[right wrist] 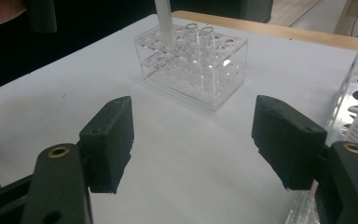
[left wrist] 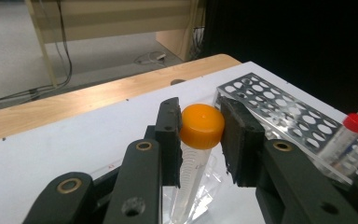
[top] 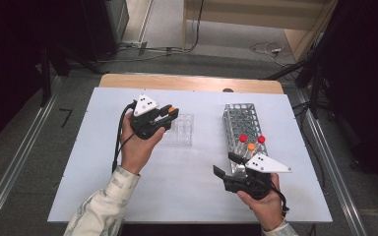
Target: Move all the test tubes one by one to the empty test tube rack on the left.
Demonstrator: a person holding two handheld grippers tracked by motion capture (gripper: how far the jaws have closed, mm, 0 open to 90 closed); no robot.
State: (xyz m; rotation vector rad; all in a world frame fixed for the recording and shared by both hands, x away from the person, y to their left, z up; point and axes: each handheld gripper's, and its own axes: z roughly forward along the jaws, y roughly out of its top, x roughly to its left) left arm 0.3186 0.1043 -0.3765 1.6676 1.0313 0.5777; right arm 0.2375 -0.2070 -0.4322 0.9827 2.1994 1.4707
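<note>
1. Left gripper (top: 171,112) is clamped on the orange cap of a tube (left wrist: 202,126), held upright over the clear rack (top: 181,130), at 11 o'clock of table (top: 98,162) centre.
2. The tube's tip is seen just above the clear rack's holes.
3. Metal rack (top: 241,118) at 2 o'clock is loaded with two red-capped tubes (top: 243,138) and one orange.
4. Right gripper (top: 226,164) at 5 o'clock: jaws wide apart, nothing held.

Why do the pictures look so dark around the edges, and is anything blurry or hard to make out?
High view: light falls on the white table, the room's sides go black, and the whole picture is soft. Left gripper view: the orange-capped tube is fairly sharp, with black behind the metal rack. Right gripper view: the clear rack nearly melts into the pale table, with soft shadows under the open jaws.
</note>
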